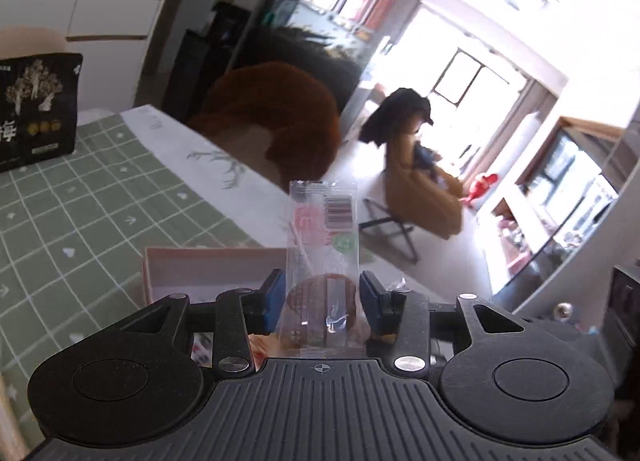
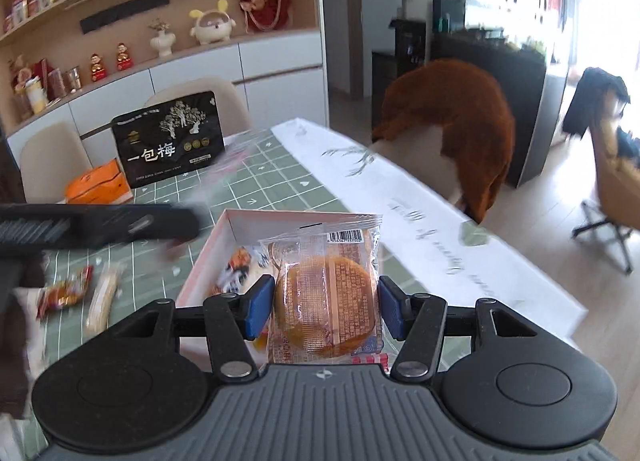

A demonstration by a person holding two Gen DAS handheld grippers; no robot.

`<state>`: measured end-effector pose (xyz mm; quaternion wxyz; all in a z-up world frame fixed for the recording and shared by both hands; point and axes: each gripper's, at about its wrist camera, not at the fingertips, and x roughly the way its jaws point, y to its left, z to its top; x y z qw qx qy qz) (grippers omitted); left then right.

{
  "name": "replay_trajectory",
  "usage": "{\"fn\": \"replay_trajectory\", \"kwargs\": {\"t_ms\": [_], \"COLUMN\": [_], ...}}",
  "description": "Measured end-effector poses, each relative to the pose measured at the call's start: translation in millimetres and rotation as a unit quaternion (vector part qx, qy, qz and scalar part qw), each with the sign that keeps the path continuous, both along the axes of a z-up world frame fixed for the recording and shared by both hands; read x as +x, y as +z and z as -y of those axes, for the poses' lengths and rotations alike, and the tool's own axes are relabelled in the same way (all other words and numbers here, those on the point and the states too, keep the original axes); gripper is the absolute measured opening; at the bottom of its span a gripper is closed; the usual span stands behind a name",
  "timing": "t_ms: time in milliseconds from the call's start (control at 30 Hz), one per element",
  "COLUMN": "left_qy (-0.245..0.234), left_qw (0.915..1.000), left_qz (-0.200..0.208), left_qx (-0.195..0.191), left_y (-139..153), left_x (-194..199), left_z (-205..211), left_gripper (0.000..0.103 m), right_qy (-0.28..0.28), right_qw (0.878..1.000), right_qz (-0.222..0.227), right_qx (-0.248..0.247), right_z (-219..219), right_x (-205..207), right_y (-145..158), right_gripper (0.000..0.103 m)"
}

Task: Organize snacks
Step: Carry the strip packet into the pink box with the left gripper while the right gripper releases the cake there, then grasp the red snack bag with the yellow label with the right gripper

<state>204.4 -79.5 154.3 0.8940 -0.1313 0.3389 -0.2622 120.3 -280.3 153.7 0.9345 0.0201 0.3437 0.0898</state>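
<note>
My left gripper is shut on a clear packet holding a waffle biscuit. The packet stands upright between the blue pads, in the air above the near end of a shallow pink box. My right gripper is shut on a round golden cake in a clear wrapper, held over the same pink box. Several wrapped snacks lie inside the box. In the right wrist view the left tool's black body shows blurred at the left.
A black plum bag stands at the back of the green checked tablecloth, beside an orange pack. Two loose snacks lie left of the box. A chair draped in brown fur stands at the table's right edge.
</note>
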Motion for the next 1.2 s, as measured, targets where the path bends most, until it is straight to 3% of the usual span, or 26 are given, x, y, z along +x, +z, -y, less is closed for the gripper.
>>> {"fn": "replay_trajectory", "kwargs": {"t_ms": [67, 167, 267, 333, 400, 500, 600, 667, 733, 900, 967, 1200], "left_qy": [0.011, 0.011, 0.011, 0.039, 0.099, 0.226, 0.344, 0.383, 0.394, 0.326, 0.307, 0.257], "left_qw": [0.9995, 0.9995, 0.9977, 0.9940, 0.9876, 0.9635, 0.9254, 0.9075, 0.8989, 0.9283, 0.9347, 0.9514], "left_qz": [0.008, -0.008, -0.021, -0.022, -0.029, -0.059, -0.104, -0.138, -0.166, -0.138, -0.140, -0.167], "left_qx": [0.027, 0.028, 0.064, 0.100, 0.118, 0.132, 0.121, 0.103, 0.098, 0.113, 0.111, 0.029], "left_y": [-11.0, -25.4, -37.7, -42.9, -48.0, -60.2, -80.7, -96.3, -108.5, -103.5, -104.8, -103.3], "left_x": [10.9, 9.2, -3.7, -16.7, -22.0, -26.2, -32.3, -37.2, -36.1, -37.4, -41.4, -84.2], "left_z": [-2.5, -22.3, -51.7, -82.7, -125.5, -199.8, -267.7, -293.6, -299.0, -258.8, -242.9, -211.9], "left_gripper": [0.045, 0.045, 0.045, 0.045, 0.045, 0.044, 0.044, 0.044, 0.044, 0.043, 0.043, 0.041], "right_qy": [0.010, 0.001, -0.002, 0.001, 0.002, -0.002, -0.005, -0.007, -0.011, -0.014, -0.018, 0.011], "right_qw": [1.000, 0.999, 0.999, 0.998, 0.998, 0.998, 0.998, 0.998, 0.998, 0.998, 0.998, 0.998], "right_qz": [-0.009, -0.033, -0.049, -0.055, -0.056, -0.055, -0.062, -0.065, -0.053, -0.053, -0.054, -0.053], "right_qx": [0.015, -0.019, -0.022, -0.026, -0.029, -0.027, -0.012, -0.002, -0.010, -0.002, -0.003, 0.008], "right_z": [-7.5, -20.1, -23.9, -26.8, -27.3, -22.4, -18.3, -17.2, -19.0, -18.7, -19.4, -45.3], "right_x": [22.5, 44.6, 45.6, 40.1, 32.8, 17.8, 5.9, -1.6, -10.1, -25.5, -30.3, -46.4], "right_y": [-14.1, -37.9, -52.4, -58.1, -62.9, -67.2, -71.1, -72.7, -69.4, -65.0, -65.5, -56.3], "right_gripper": [0.058, 0.070, 0.071, 0.071, 0.072, 0.072, 0.072, 0.073, 0.074, 0.075, 0.075, 0.075]}}
